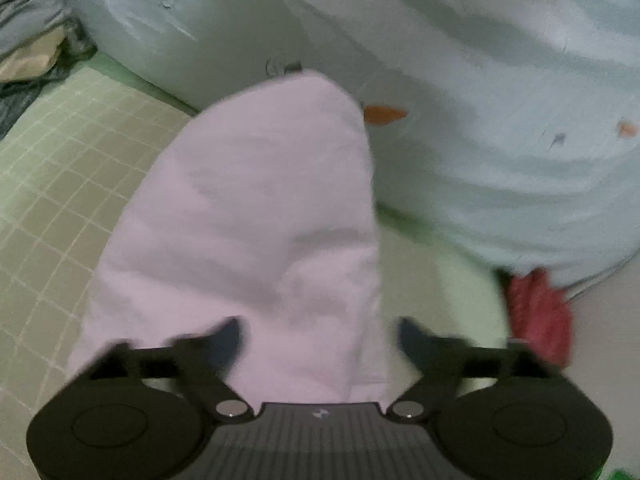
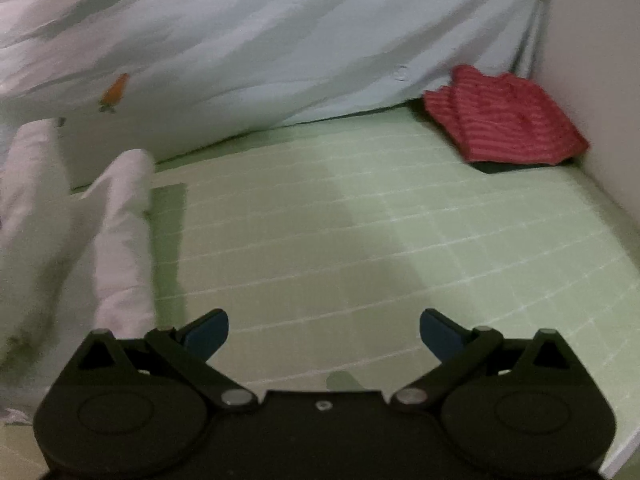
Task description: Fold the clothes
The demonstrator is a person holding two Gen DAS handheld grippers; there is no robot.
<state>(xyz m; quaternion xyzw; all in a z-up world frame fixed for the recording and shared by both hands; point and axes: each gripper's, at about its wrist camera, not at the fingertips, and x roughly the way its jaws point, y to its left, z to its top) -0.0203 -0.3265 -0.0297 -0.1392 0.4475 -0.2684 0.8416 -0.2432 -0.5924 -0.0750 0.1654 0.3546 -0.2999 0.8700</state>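
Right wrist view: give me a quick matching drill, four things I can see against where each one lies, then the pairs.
Things:
1. pale pink garment
2. red striped folded cloth
3. light blue quilt with carrot print
4. green checked sheet

Places:
A. far right corner, by the wall
B. bunched across the back
C. left edge of view
D. spread under everything, below the open right tool

Pairs: 1-C, 2-A, 3-B, 4-D

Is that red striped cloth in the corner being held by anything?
No, the red striped cloth lies alone on the green mat, far from the open fingers.
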